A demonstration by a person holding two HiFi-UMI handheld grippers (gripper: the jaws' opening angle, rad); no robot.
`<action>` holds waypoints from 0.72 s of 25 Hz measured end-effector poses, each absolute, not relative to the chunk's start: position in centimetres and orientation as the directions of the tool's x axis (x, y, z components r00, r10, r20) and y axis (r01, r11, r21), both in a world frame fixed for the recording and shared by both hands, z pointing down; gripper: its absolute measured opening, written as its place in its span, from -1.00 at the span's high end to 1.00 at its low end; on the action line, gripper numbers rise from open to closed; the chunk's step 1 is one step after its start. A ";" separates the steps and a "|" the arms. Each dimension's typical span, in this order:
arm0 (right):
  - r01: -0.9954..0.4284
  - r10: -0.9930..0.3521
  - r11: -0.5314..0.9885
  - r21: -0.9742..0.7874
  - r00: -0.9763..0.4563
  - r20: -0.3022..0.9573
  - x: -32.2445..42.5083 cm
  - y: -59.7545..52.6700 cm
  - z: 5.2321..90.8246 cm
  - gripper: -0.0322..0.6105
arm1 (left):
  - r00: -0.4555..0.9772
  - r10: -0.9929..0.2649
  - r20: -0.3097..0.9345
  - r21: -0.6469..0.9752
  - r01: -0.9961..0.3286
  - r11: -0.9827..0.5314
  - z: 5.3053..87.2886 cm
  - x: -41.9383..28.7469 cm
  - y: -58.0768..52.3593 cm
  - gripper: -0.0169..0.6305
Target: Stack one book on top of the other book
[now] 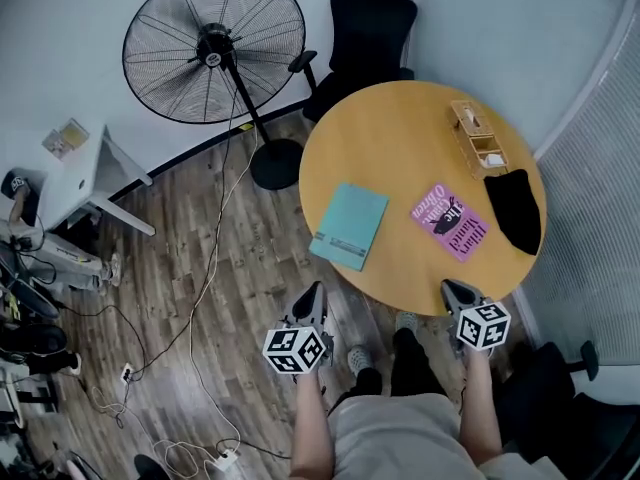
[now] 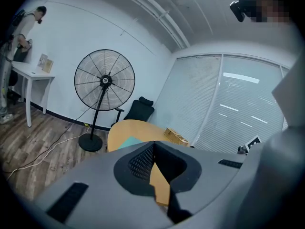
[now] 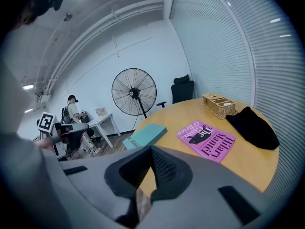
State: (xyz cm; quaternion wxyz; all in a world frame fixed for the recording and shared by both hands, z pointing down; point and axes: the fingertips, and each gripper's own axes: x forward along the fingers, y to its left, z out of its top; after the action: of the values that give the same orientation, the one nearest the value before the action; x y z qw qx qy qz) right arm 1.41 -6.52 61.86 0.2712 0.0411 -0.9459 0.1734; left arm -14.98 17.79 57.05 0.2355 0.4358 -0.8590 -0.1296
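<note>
A teal book (image 1: pixel 349 224) lies flat near the front left edge of the round wooden table (image 1: pixel 400 138); it also shows as the teal book (image 3: pixel 145 135) in the right gripper view. A pink book (image 1: pixel 451 221) with black lettering lies to its right, seen too as the pink book (image 3: pixel 207 140). My left gripper (image 1: pixel 312 294) hangs shut and empty just off the table's near edge, below the teal book. My right gripper (image 1: pixel 455 290) is shut and empty at the near edge, below the pink book. In the gripper views the left gripper (image 2: pixel 153 144) and right gripper (image 3: pixel 151 148) show jaws meeting.
A wicker tray (image 1: pixel 478 138) and a black cloth (image 1: pixel 514 209) lie on the table's right side. A standing fan (image 1: pixel 214 46) and a black office chair (image 1: pixel 367 28) are behind the table. Cables run over the wooden floor. A white desk (image 1: pixel 70 173) and a person are at left.
</note>
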 end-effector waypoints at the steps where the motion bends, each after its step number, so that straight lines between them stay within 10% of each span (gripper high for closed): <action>1: -0.173 0.017 0.936 -0.308 -0.849 0.528 1.3 -6.7 61.9 0.83 | -0.508 -0.811 0.291 0.429 -0.688 0.585 57.0 -15.1 17.4 0.87; 18: -0.011 0.188 0.936 -0.352 -0.831 0.524 -6.2 -10.9 62.8 0.83 | -0.537 -0.758 0.371 0.429 -0.625 0.652 60.1 -17.9 11.5 0.87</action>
State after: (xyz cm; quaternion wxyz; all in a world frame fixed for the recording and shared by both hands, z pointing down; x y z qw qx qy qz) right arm -6.24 -10.88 62.77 0.2869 -0.0469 -0.9410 0.1729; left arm -17.92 11.48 60.11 0.2700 0.3982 -0.8679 -0.1231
